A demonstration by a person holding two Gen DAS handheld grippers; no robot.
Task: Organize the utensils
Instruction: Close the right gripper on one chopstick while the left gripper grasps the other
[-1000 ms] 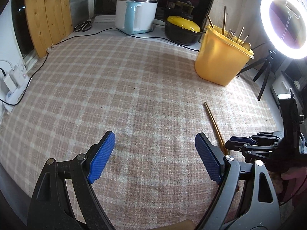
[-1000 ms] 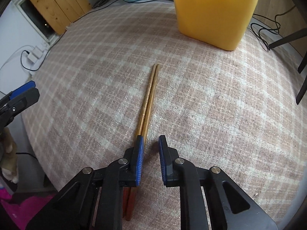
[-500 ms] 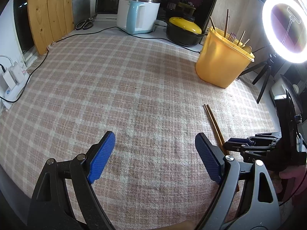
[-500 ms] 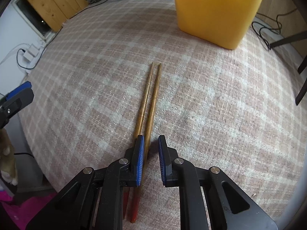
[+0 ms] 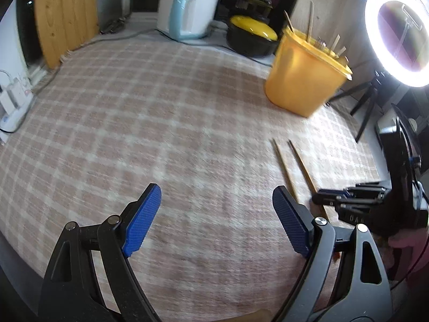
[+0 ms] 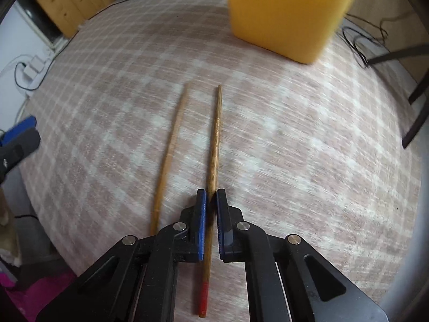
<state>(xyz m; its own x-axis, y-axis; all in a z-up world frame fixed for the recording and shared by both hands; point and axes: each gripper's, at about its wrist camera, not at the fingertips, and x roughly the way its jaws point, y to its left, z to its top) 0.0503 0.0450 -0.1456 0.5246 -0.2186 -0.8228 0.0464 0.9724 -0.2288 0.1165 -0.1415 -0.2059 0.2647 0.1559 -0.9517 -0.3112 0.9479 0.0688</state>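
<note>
Wooden chopstick [image 6: 214, 145] pinched in my right tool [image 6: 210, 214], low centre of the frame, its mate [image 6: 169, 155] loose just left on the checked worktop [image 6: 295, 147]. Left tool [image 5: 217, 220] gapes wide, gripping nothing. Yellow bin [image 6: 284, 13] sits upper right.

Table covered by a pink-and-white checked cloth [image 5: 161, 112]. On the cloth: yellow bin [image 5: 300, 80] at the far right, two chopsticks [image 6: 171, 150] lying apart in front of it. Kettle [image 5: 187, 16] and black pot [image 5: 249, 40] sit past the cloth's far edge.
</note>
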